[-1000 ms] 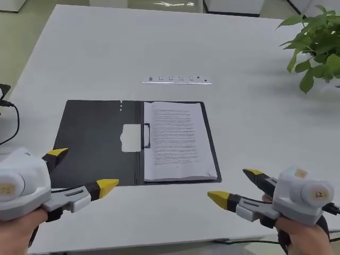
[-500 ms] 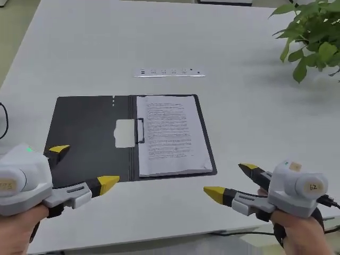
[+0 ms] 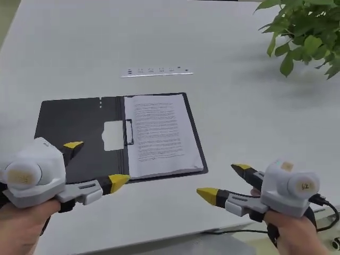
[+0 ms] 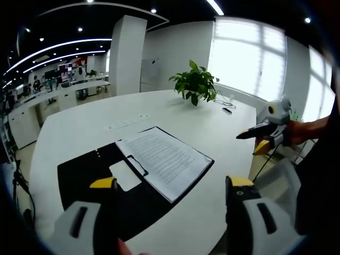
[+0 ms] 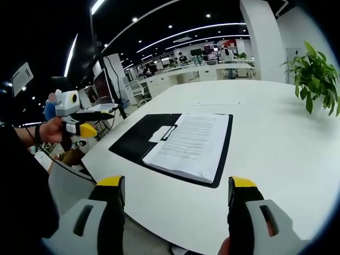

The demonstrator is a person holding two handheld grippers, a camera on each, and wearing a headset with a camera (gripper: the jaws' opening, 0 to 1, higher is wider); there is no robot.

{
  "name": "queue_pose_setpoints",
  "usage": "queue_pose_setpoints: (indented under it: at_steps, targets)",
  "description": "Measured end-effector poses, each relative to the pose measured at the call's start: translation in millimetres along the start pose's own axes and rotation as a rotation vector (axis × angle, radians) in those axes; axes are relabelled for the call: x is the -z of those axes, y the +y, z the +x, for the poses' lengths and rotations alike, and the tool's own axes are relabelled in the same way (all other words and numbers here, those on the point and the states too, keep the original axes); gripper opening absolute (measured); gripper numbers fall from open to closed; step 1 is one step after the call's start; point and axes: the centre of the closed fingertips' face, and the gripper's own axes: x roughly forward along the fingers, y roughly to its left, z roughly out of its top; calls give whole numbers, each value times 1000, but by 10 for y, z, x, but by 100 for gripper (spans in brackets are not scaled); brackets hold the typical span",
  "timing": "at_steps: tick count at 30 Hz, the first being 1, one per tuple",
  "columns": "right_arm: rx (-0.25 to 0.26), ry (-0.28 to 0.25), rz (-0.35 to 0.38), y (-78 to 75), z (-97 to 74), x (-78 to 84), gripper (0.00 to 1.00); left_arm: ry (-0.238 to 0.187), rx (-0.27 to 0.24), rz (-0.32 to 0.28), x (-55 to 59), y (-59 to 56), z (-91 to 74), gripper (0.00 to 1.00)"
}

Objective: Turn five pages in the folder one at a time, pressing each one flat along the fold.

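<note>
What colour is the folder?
The folder is black, clearest in the head view.

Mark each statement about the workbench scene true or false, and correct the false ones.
1. The folder lies open on the table. True.
2. The left gripper is shut on a page. False: it is open and holds nothing.
3. The plant stands to the left of the folder. False: it stands to the right, at the far side of the table.
4. The pages lie on the folder's right half. True.
5. The right gripper is open. True.
6. The socket strip lies between the folder and the person. False: it lies beyond the folder's far edge.
</note>
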Motion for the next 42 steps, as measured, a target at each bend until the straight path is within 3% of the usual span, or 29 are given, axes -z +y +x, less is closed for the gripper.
queue_pose_setpoints:
  at_steps: [19, 28, 35, 42]
  targets:
    - [-7, 17, 11, -128, -3, 21, 78, 1, 96, 67, -323, -163, 623, 81]
    - [-11, 23, 28, -208, 9, 62, 78, 8, 154, 87, -432, -367, 1073, 79]
    - [-16, 33, 42, -258, 30, 110, 77, 29, 147, 46, -364, -425, 1441, 78]
    - [-19, 34, 64, -294, 57, 155, 77, 71, 138, 14, -180, -547, 1803, 78]
